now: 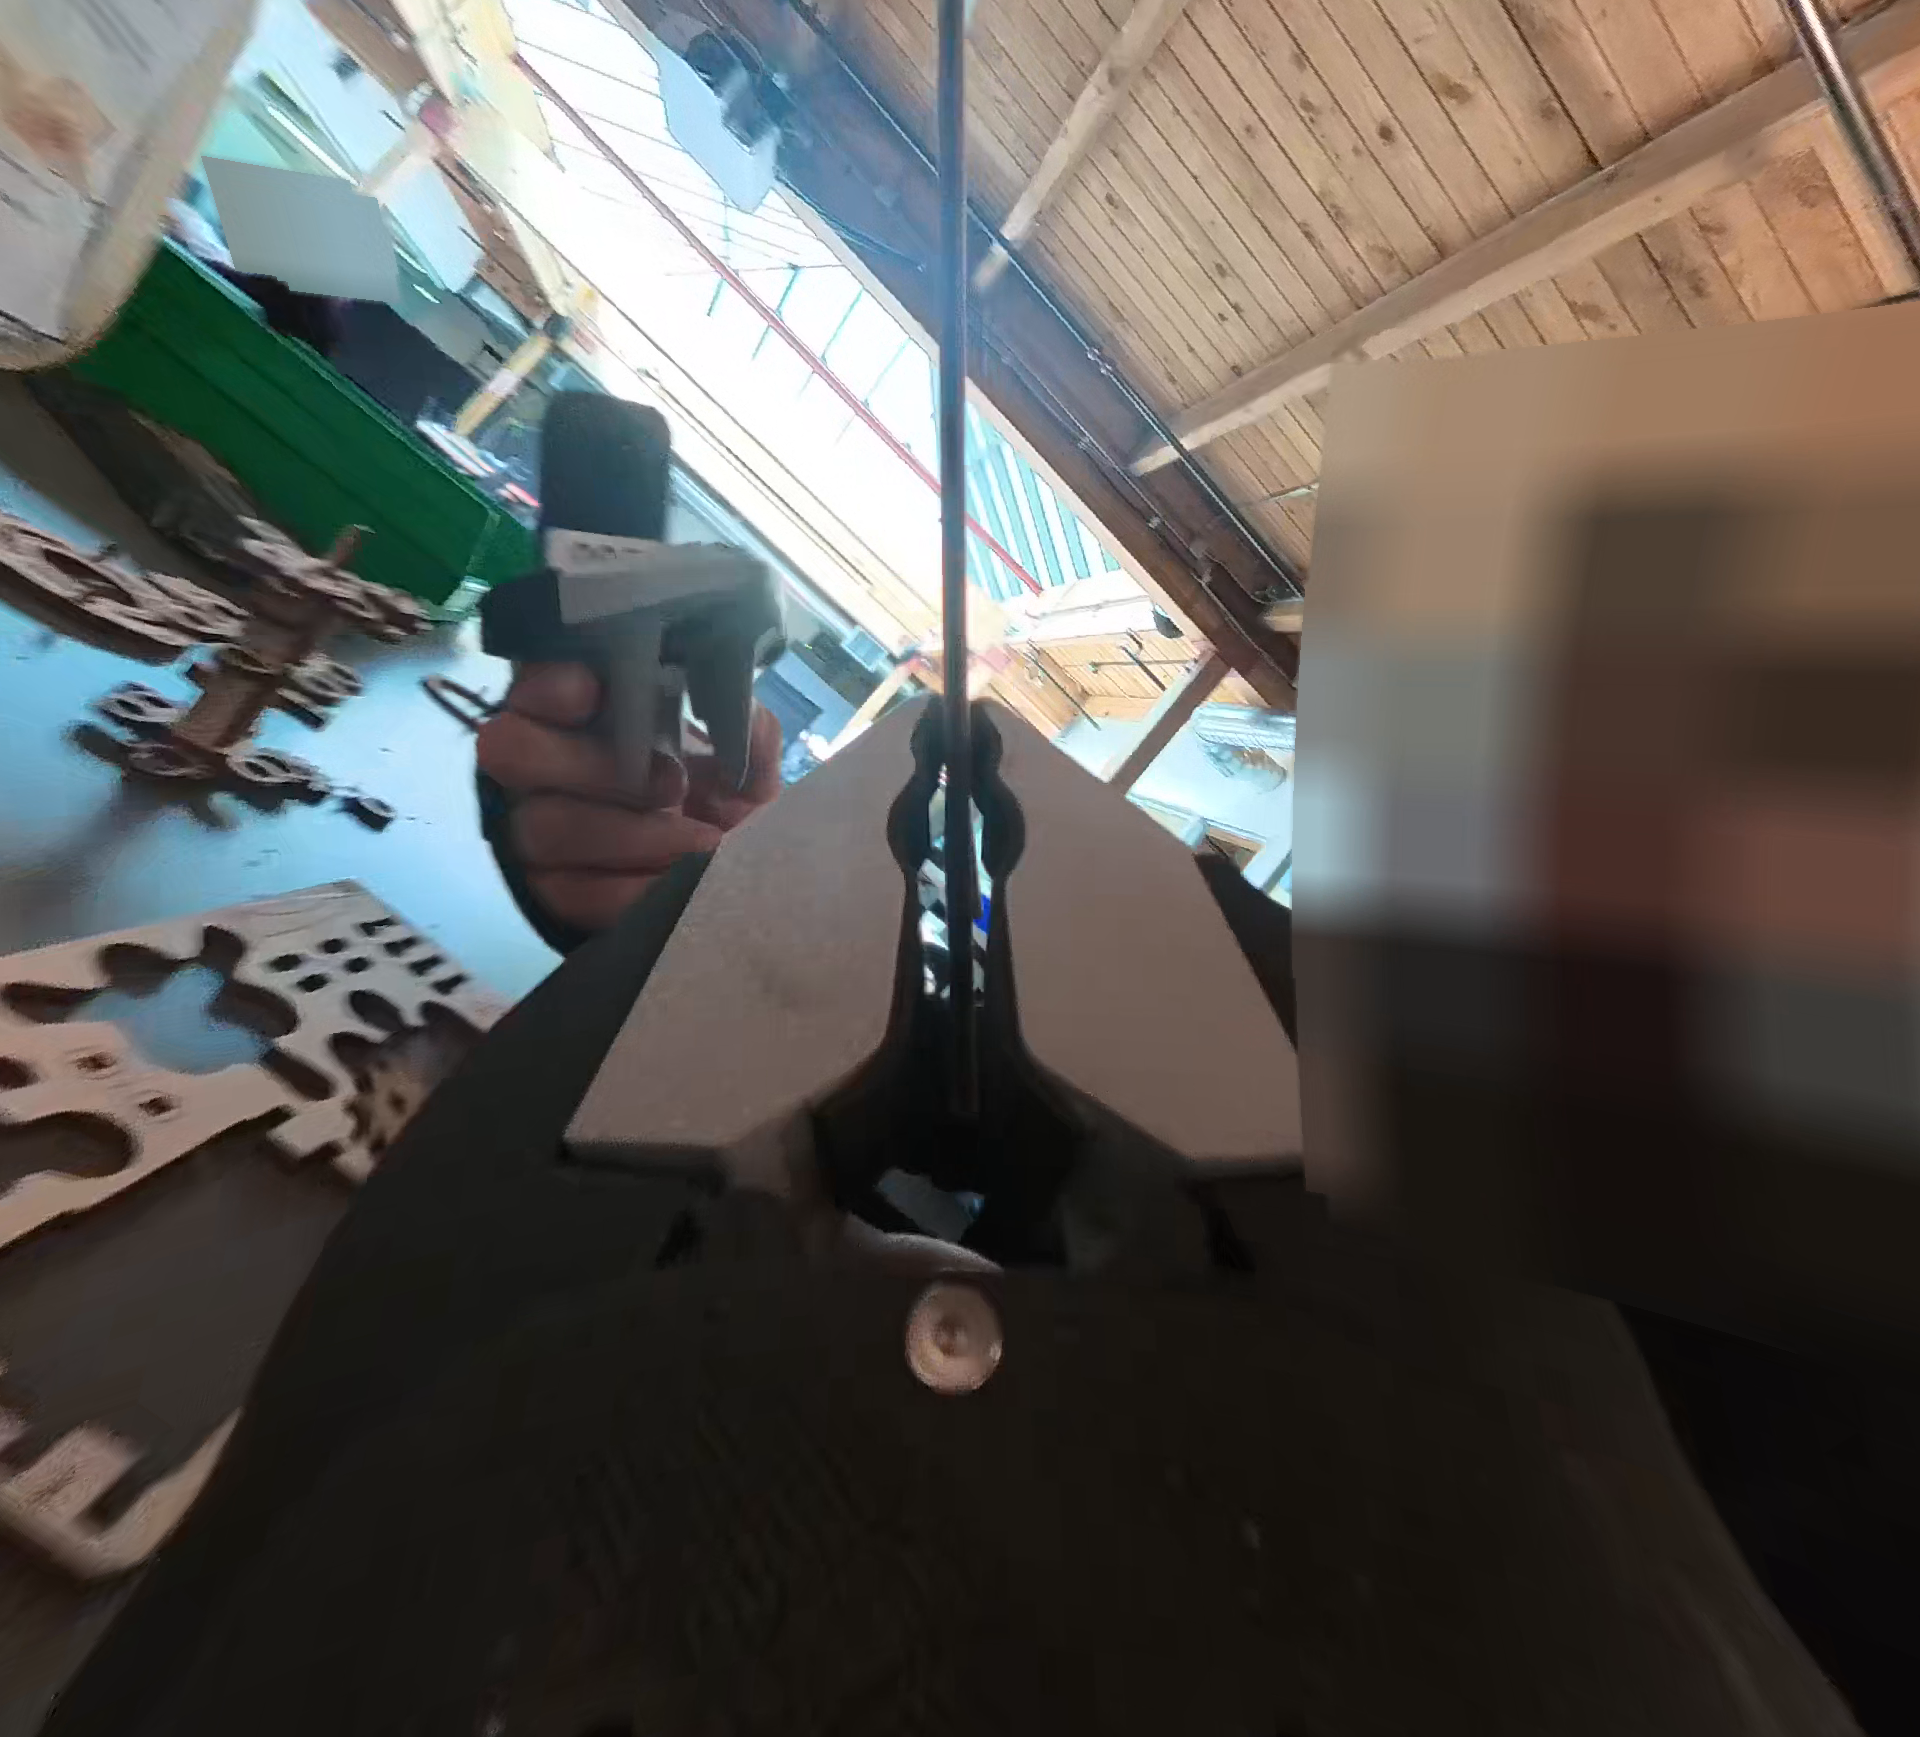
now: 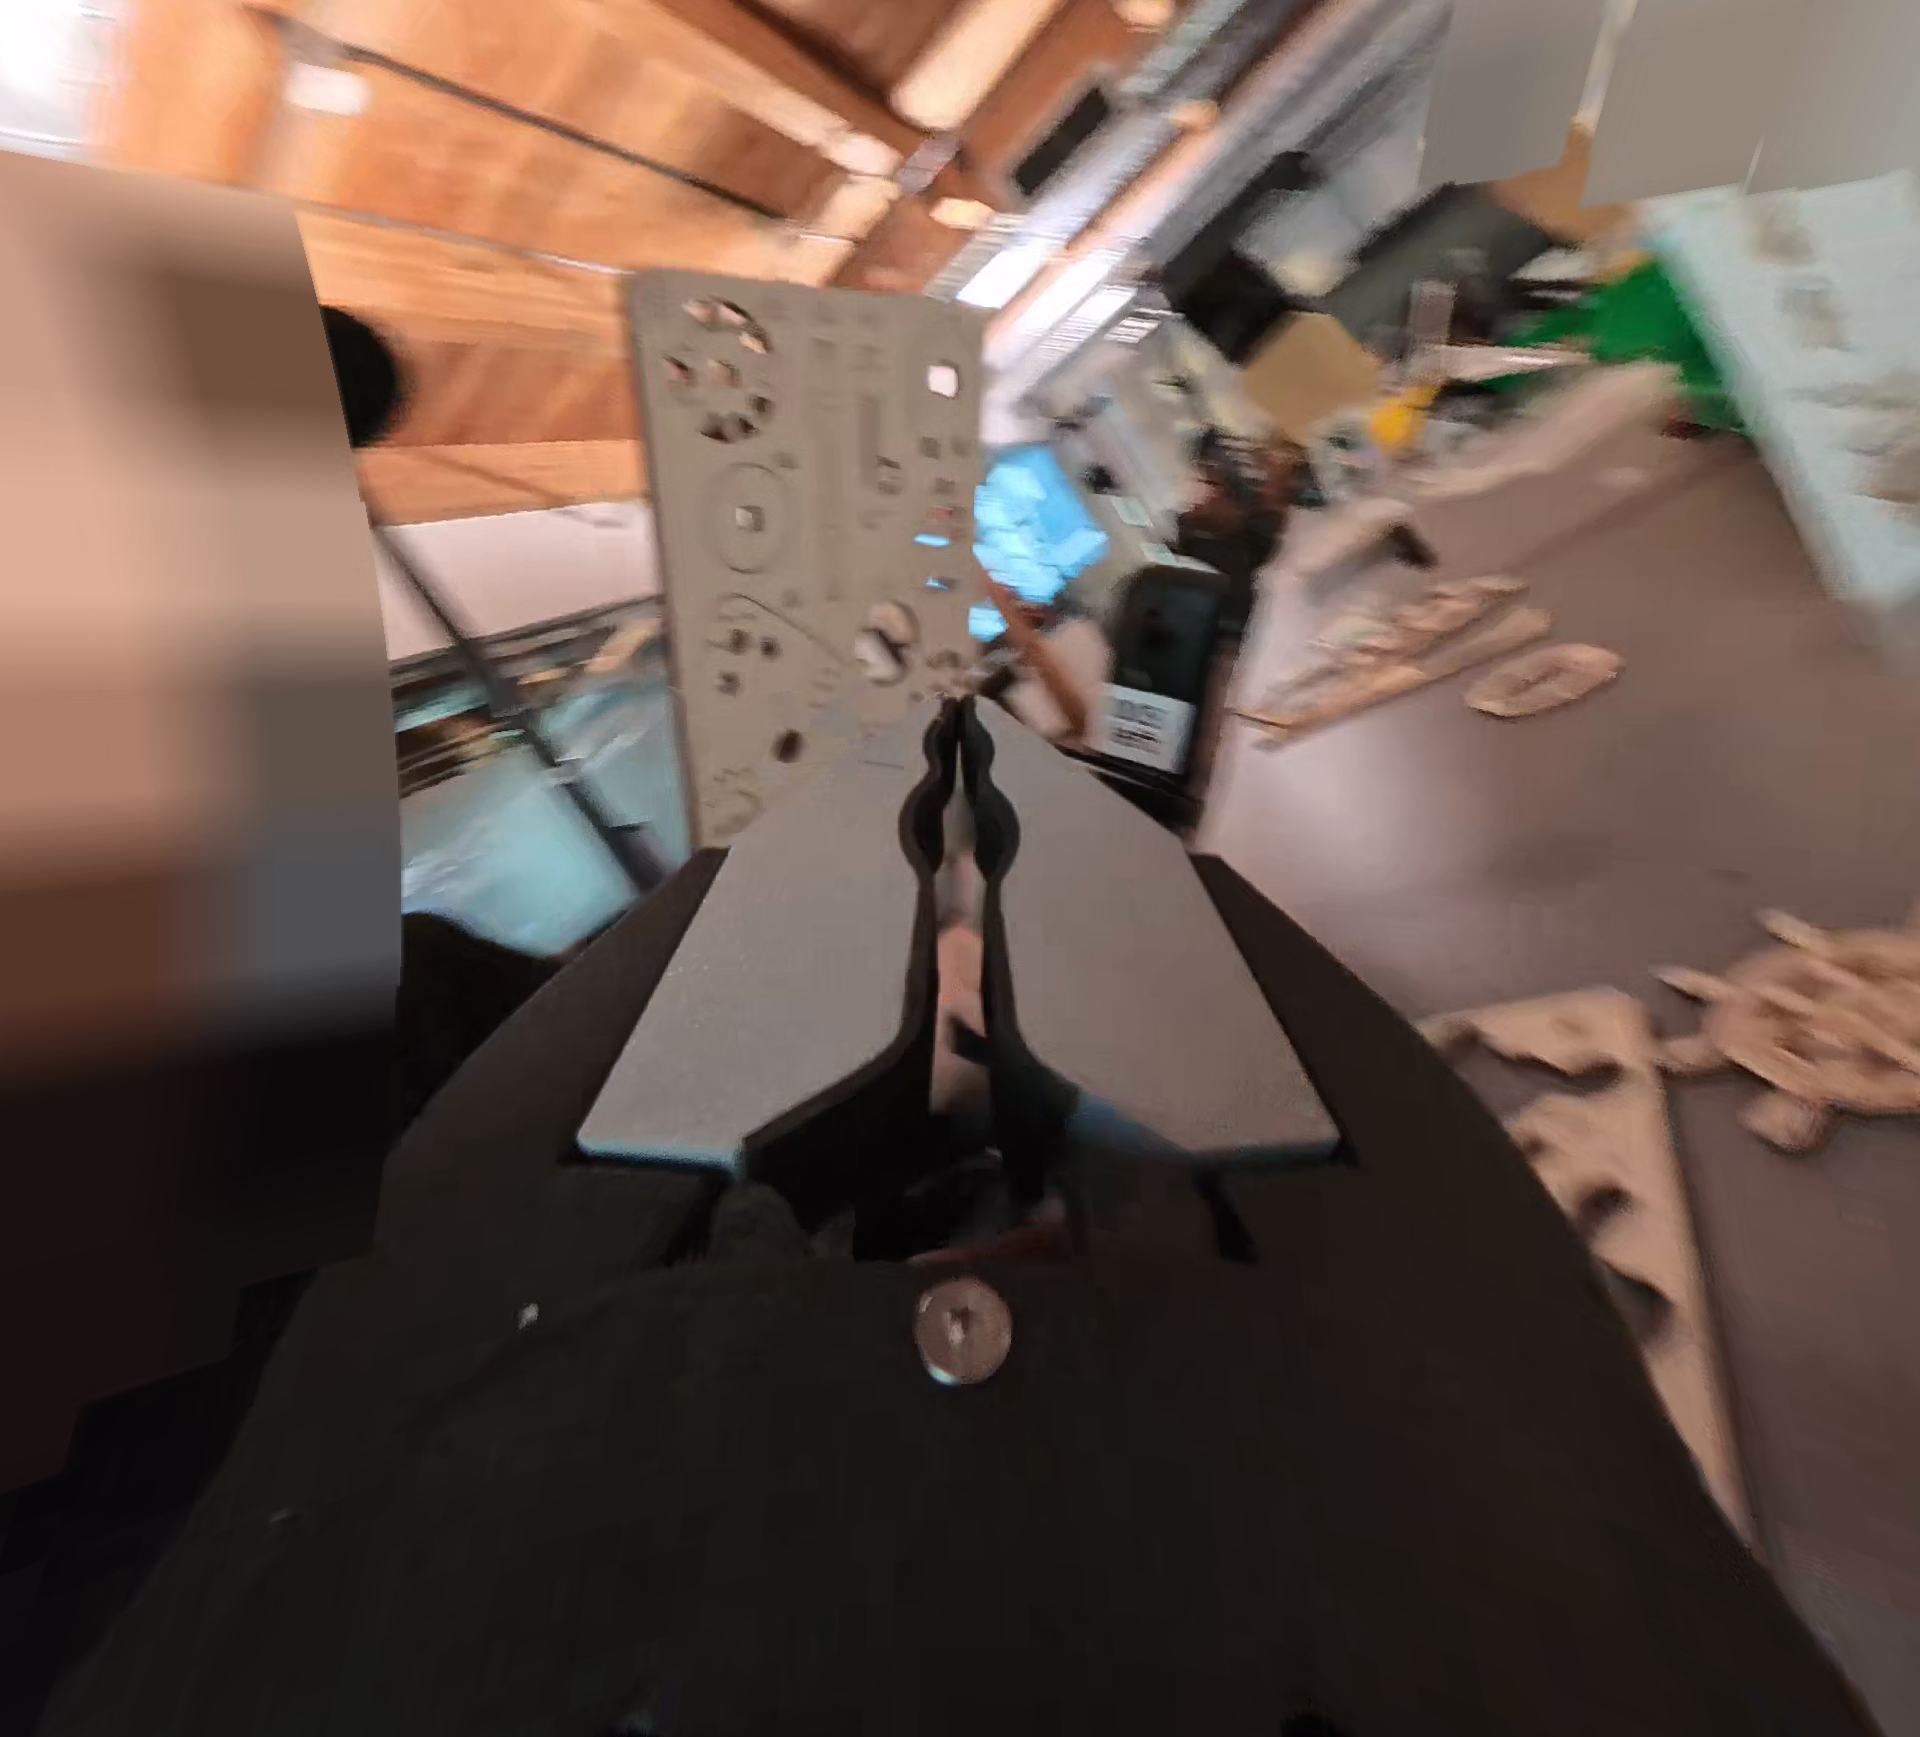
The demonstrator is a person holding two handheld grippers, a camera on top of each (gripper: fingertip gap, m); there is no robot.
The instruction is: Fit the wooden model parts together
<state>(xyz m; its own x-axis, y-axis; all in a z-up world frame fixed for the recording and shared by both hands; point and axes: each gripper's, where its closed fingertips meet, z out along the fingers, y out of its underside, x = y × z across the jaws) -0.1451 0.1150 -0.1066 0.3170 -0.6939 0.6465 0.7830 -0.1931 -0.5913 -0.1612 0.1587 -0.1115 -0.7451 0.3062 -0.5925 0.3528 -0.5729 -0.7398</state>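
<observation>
My left gripper (image 1: 951,737) is shut on a thin wooden sheet (image 1: 954,337) that I see edge-on, standing up toward the ceiling. In the right wrist view the same sheet (image 2: 810,524) shows face-on, pale with several round and slotted cut-outs. My right gripper (image 2: 951,711) is shut, its tips by the sheet's lower right corner; I cannot tell if they touch it. In the left wrist view a hand (image 1: 582,783) holds the right gripper's handle to the left of the sheet. A partly built wooden model (image 1: 239,679) stands on the table at the left.
A punched-out wooden sheet (image 1: 208,1043) lies on the grey table near the left gripper. A green crate (image 1: 260,409) stands behind the model. In the right wrist view loose wooden parts (image 2: 1455,648), another sheet (image 2: 1558,1116) and a black device with a white label (image 2: 1153,659) lie on the table.
</observation>
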